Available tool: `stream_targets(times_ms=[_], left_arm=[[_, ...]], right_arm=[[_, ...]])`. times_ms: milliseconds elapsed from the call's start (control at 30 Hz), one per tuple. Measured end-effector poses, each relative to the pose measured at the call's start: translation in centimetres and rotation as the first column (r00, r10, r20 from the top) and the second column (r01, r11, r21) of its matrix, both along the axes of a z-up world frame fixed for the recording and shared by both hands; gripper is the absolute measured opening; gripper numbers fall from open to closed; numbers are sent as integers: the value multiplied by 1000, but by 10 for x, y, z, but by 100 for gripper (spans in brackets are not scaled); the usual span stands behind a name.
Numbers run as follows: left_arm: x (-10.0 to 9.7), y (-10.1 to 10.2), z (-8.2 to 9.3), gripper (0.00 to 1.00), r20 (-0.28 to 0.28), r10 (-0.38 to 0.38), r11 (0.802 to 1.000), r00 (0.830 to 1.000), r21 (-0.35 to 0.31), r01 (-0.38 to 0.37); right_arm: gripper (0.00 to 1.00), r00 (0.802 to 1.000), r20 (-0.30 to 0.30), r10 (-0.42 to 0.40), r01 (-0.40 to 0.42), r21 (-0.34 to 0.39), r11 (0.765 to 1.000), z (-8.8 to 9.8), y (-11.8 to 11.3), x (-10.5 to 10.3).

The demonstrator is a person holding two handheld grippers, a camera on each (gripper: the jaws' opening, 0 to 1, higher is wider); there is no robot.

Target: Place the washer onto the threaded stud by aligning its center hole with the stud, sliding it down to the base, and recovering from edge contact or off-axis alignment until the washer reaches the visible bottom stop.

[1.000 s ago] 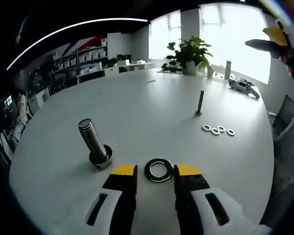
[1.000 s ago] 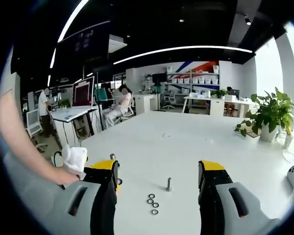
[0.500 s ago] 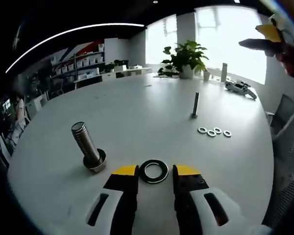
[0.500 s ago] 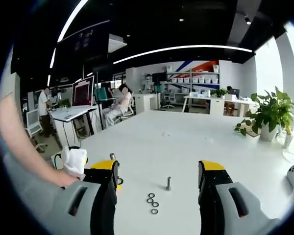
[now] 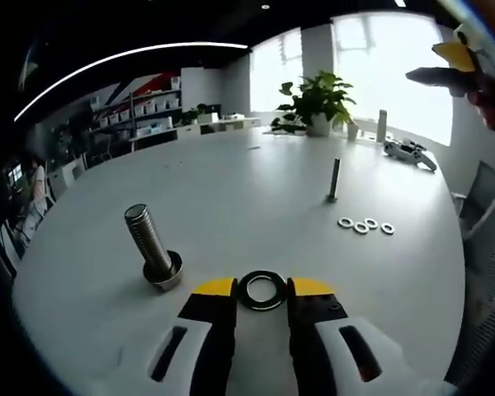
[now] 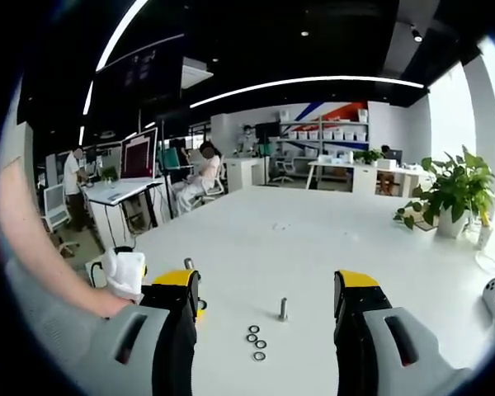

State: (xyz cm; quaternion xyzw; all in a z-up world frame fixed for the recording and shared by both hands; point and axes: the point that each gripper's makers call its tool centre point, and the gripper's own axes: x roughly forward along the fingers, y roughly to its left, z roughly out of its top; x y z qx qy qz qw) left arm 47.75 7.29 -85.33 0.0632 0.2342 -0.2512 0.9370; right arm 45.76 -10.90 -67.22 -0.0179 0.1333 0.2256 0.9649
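A dark large washer [image 5: 262,290] lies flat on the white table [image 5: 231,181], right between the yellow tips of my left gripper [image 5: 262,286]. The jaws press against both of its sides. Just to its left stands a thick threaded stud [image 5: 148,243] on a hexagonal base, leaning slightly. My right gripper [image 6: 268,285] hangs open high over the table with nothing between its jaws; its yellow tip [image 5: 460,58] shows at the top right of the left gripper view. A person's hand holds the left gripper [image 6: 125,272] at the lower left of the right gripper view.
A thin upright stud [image 5: 334,180] stands further back with three small washers [image 5: 365,224] beside it; both show again as the stud [image 6: 282,309] and washers [image 6: 256,342]. A potted plant [image 5: 318,95] and a controller-like device [image 5: 411,150] sit near the far edge. People [image 6: 202,169] sit at desks beyond.
My left gripper's jaws have narrowed around the large washer and moved slightly forward over it. The right gripper has stayed still and open.
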Motion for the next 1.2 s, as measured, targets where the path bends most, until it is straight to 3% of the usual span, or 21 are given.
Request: stream_targets(times_ms=[233,267,300,333,400,433,600,1000,1200], left_arm=[[-1,0,0,21,-10,3,1000,1000,21,-3],[-1,-1,2,17,5,-7,999,1000,36,7],[-3,-5,4,0,6,-37,998,999,45,37],[-3,4,3,0,-2,-2,996,1000,84,2],[-4,-7,2,11,-16,-22,1000,1000,13,22],[-2,-7,1,13,-20,-25,999,1000,32,25],[-5,-6,0,12,-23,-24,999,999,41,25],[2,-6,-3,26,-32,23,1000,999,8,-22],[3,-7,-1,25,-12,39,999,999,14,-39]], right_arm=[[69,1000,1,-4,4,0,1000,0,-2,1],[69,1000,1,-5,5,1,1000,0,-2,1],[69,1000,1,-5,5,2,1000,0,-2,1],[69,1000,2,-5,5,1,1000,0,-2,1],[69,1000,1,-5,5,5,1000,0,-2,1],[69,1000,2,-5,5,3,1000,0,-2,1],[69,1000,2,-6,6,3,1000,0,-2,1],[69,1000,2,-9,9,-1,1000,0,-3,1],[69,1000,0,-10,10,0,1000,0,-3,1]])
